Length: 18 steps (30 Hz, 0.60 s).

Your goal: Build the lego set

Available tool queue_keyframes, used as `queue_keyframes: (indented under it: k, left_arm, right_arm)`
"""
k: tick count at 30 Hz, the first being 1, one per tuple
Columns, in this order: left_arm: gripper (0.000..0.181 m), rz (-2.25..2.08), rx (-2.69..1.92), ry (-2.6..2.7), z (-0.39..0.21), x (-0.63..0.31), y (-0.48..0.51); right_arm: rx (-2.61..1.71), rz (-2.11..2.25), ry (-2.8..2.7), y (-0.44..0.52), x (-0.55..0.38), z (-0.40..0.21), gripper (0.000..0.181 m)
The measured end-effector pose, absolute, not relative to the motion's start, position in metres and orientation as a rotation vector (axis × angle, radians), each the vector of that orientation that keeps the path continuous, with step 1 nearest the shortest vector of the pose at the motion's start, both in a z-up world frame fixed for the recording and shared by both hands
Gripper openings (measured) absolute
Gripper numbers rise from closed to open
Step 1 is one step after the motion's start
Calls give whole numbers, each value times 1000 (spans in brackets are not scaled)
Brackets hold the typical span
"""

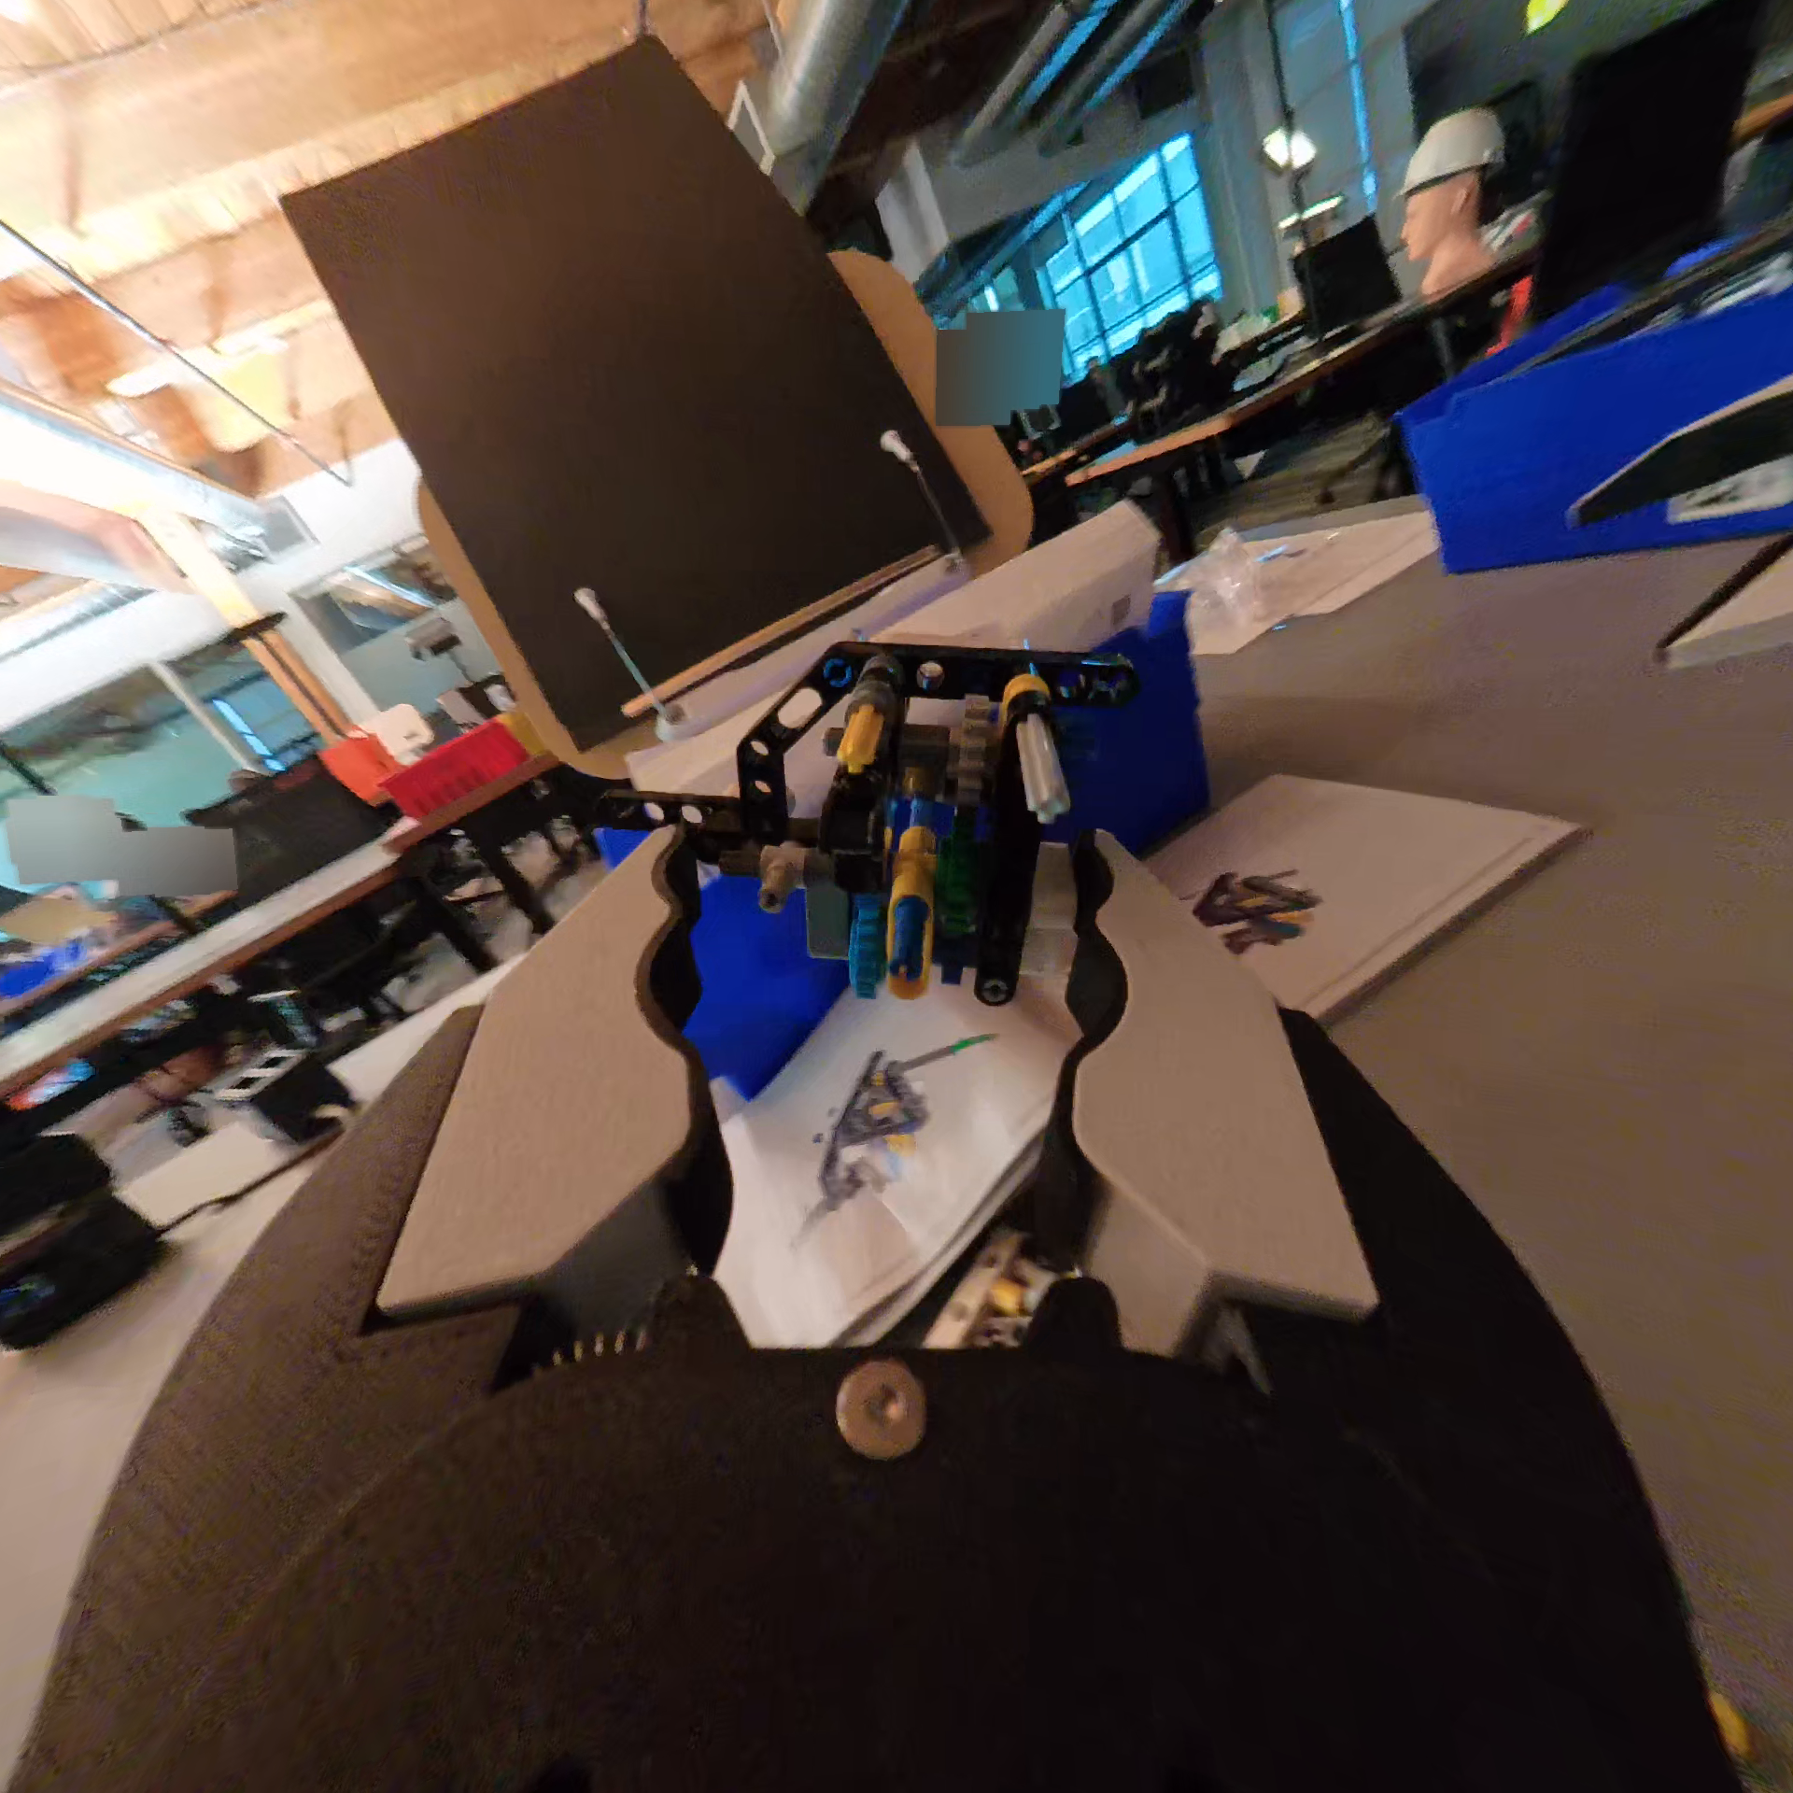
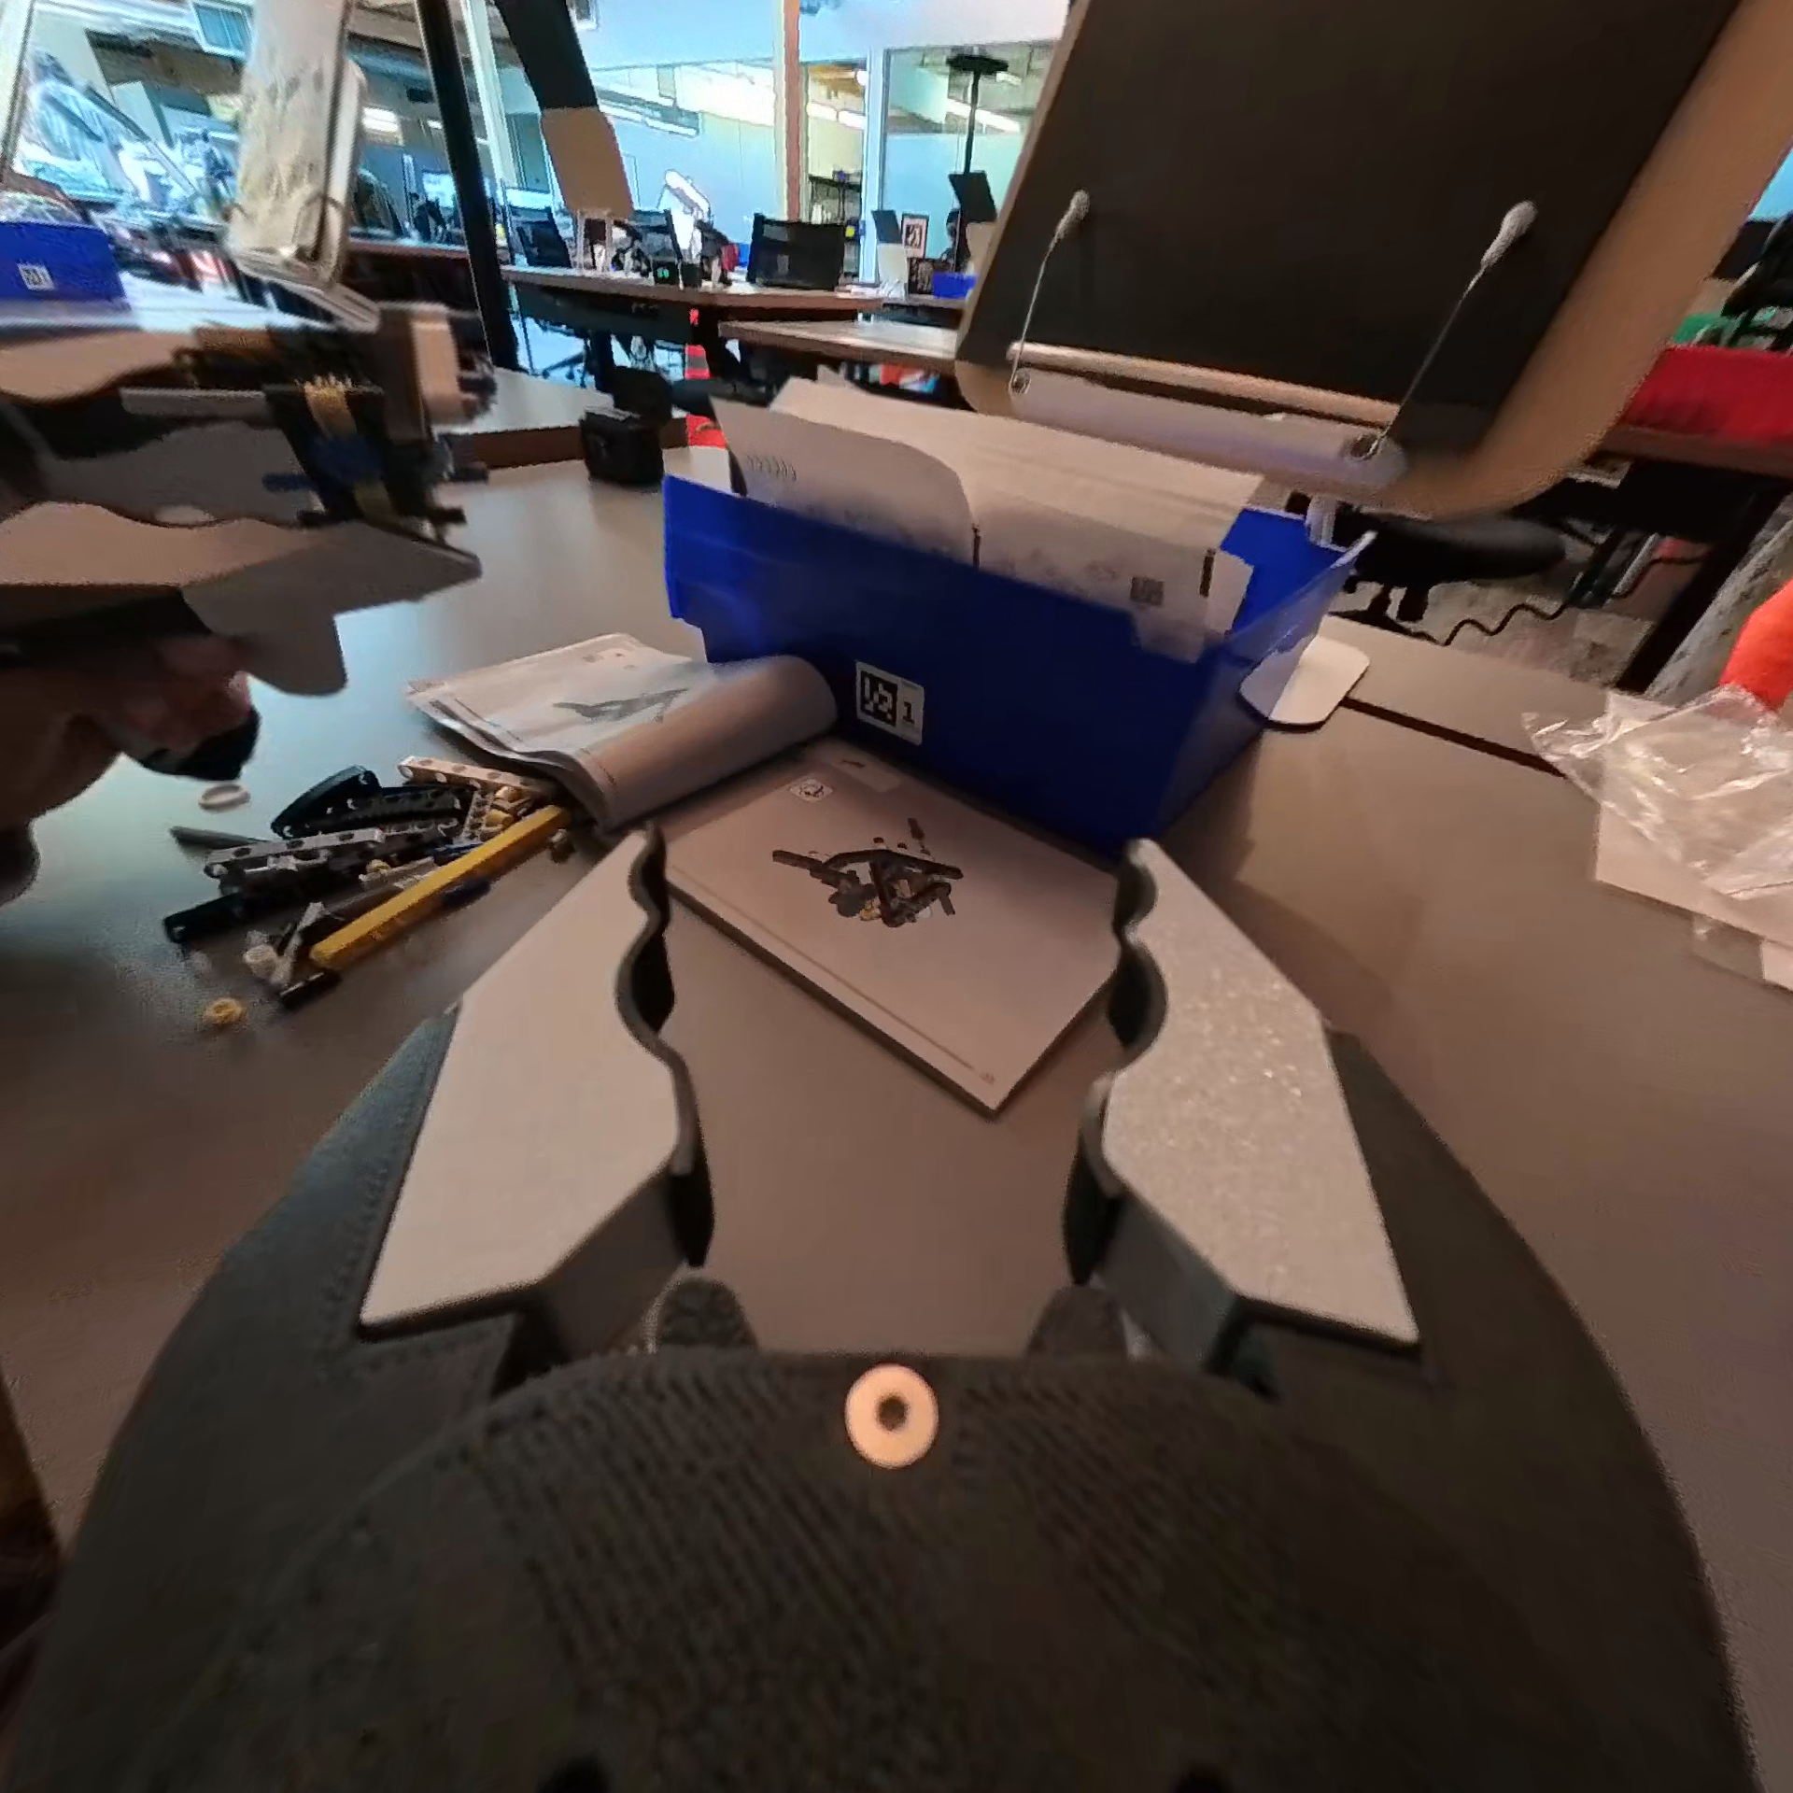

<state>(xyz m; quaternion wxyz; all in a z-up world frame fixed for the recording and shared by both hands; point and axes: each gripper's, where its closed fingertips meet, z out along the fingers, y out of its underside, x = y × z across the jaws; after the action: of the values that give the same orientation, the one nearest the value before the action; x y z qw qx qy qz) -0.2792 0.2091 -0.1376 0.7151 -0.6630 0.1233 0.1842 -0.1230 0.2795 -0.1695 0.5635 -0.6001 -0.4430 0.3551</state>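
Evidently lifted clear above blue bin (image 2: 970,621) for access: lego assembly (image 1: 912,825) clamped in left gripper (image 1: 883,873); right gripper (image 2: 888,931) released, empty, near loose parts (image 2: 359,863)

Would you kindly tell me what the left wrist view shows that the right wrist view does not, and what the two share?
Only the left wrist view shows the black, yellow and blue lego gear assembly in sharp detail, held between the left gripper fingers, with the white hard hat far behind.

Only the right wrist view shows the loose pile of black, grey and yellow lego pieces on the grey table, the clear plastic bag, and the open, empty right gripper.

Both show the blue plastic bin, the instruction booklet and the black book stand.
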Motion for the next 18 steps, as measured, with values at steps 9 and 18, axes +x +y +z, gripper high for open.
queue_keyframes:
  k: [9, 18]
  left_arm:
    - [75, 318, -1444, 365, -141, -220, 198]
    - [75, 525, -1385, 221, -127, -284, 168]
  right_arm:
    - [-1290, 680, -1083, 253, -115, -173, 106]
    - [-1245, 396, -1114, 245, -109, -182, 97]
